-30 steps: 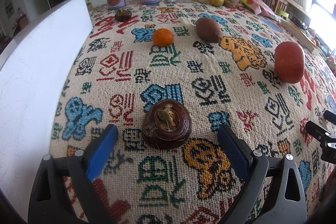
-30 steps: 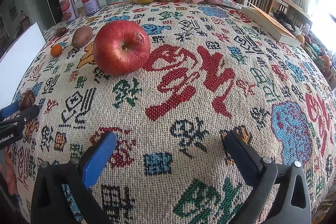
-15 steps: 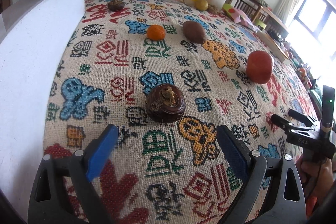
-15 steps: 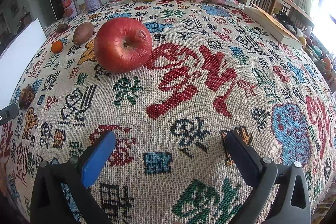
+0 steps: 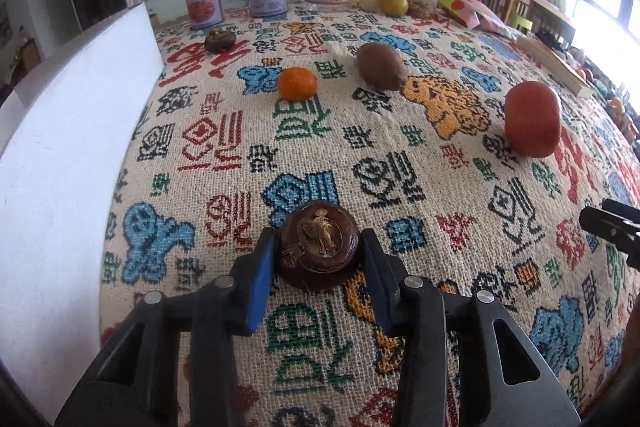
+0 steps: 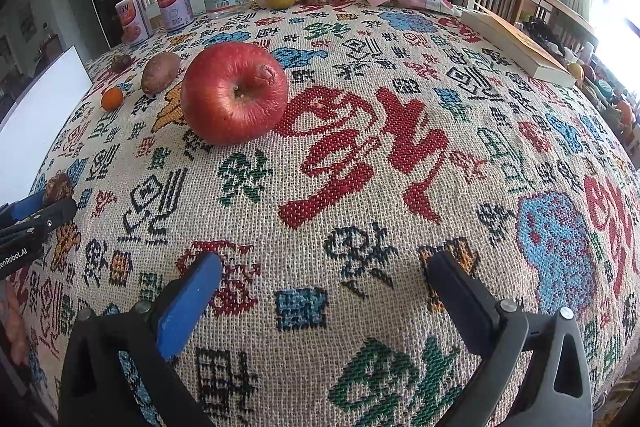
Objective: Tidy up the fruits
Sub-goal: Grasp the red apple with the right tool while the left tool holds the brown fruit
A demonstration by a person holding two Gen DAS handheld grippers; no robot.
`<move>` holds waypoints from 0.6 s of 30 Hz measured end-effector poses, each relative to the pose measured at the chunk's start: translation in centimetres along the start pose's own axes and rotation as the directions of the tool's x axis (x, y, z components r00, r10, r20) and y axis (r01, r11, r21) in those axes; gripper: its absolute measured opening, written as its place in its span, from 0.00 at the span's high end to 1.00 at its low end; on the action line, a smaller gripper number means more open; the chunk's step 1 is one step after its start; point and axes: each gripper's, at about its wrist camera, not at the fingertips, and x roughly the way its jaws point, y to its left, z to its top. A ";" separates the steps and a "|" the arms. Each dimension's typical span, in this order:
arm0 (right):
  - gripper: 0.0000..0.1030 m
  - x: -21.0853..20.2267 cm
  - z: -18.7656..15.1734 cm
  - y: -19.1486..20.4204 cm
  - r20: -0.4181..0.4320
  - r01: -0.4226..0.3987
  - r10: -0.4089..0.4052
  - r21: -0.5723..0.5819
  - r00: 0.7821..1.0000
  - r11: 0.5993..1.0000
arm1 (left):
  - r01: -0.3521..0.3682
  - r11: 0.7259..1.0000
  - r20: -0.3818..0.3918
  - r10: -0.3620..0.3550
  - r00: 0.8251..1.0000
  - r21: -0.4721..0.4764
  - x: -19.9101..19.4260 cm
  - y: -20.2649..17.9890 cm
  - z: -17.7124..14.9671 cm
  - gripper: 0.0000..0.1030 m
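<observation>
Your left gripper [image 5: 319, 267] has just been closing, and its fingers [image 5: 262, 277] now clamp the dark mangosteen [image 5: 319, 250] near the bench's [image 5: 420, 163] front-left edge, beside the white board [image 5: 60, 155]. That looks like the first pick; the apple [image 6: 235, 92], tangerine [image 5: 297, 83], brown sweet potato [image 5: 380, 66] and a second mangosteen [image 5: 219, 39] lie scattered, untouched. Your right gripper [image 6: 320, 283] is spread wide over bare cloth, holding nothing. Only the right view shows the apple's stem dimple; only the left shows the grip closely.
</observation>
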 end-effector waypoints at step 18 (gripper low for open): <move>0.31 4.3 11.2 5.0 -0.261 -0.138 0.125 -0.031 0.957 0.990 | 0.238 0.967 0.054 -0.234 0.971 -0.089 -10.7 2.6 0.0 0.59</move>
